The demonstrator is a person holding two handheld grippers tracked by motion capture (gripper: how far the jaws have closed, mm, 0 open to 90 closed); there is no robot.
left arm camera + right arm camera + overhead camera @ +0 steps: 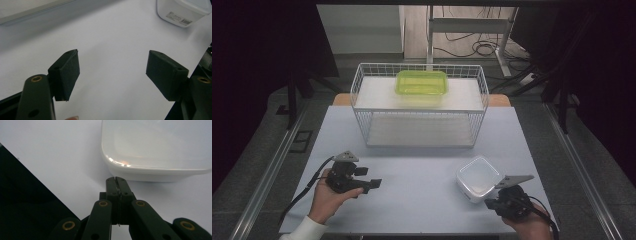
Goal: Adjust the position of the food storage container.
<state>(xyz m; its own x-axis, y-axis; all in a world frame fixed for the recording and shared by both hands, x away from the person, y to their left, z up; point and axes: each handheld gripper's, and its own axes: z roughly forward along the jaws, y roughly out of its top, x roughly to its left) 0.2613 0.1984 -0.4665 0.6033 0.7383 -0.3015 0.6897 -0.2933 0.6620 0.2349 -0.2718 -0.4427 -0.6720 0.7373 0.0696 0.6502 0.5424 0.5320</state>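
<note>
White tub waits at the near right, closed gripper at its rim

The table [422, 170] spreads pale and bare across the middle; at its far edge stands a wire rack [419, 105] with two white shelves; on the top shelf sits a green box [422, 82], well apart from both hands.

At the near right lies the white tub [478, 178], open-topped and tilted a little in the high view; it rests on the table, just beside the right gripper [492, 202]. In the right gripper view the tub's rounded corner [140, 170] lies just beyond the jaw tips, which are pressed together with nothing between them; whether they touch the wall I cannot tell.

The left gripper [374, 184] lies at the near left, held by a hand [329, 197]; its jaws stand wide apart over bare table, with the tub [181, 11] far off at the top right of its view, a label on its side.

The tub looks like thin, glossy plastic; I judge it light, fairly stiff but apt to flex at the wall, and slippery under the pads; empty, it may skid or tip if nudged. The best hold is likely over the rim, one jaw inside and one outside, near a corner where the wall is stiffest.
</note>
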